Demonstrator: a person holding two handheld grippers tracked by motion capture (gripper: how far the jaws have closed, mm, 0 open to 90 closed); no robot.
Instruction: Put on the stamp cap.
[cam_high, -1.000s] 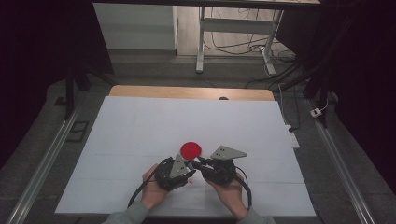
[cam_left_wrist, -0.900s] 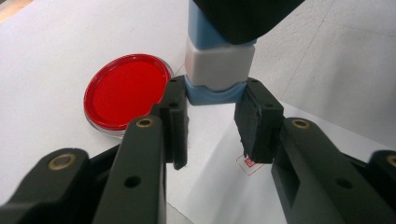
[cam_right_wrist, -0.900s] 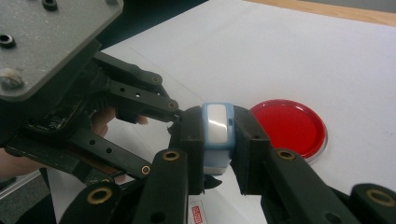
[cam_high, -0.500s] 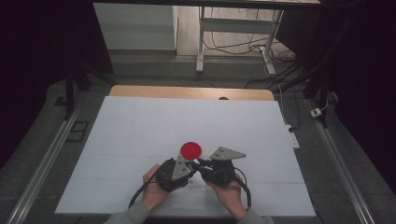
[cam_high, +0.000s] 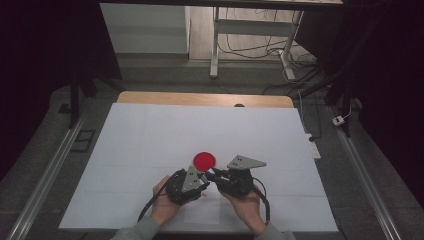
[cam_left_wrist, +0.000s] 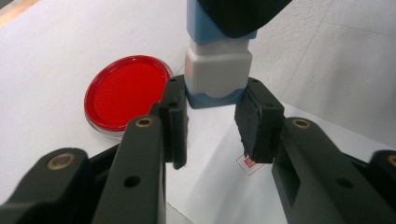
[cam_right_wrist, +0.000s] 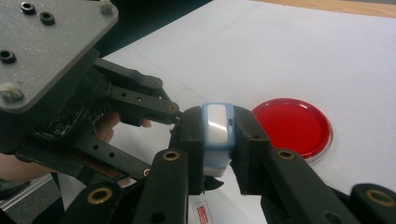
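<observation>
Together, both black jaws clamp a boxy blue-white stamp.

red stamp mark on paper, illegible

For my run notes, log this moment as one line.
left gripper: shut on stamp base | right gripper: shut on stamp top | red ink pad: open, beside | red imprint on paper
</observation>
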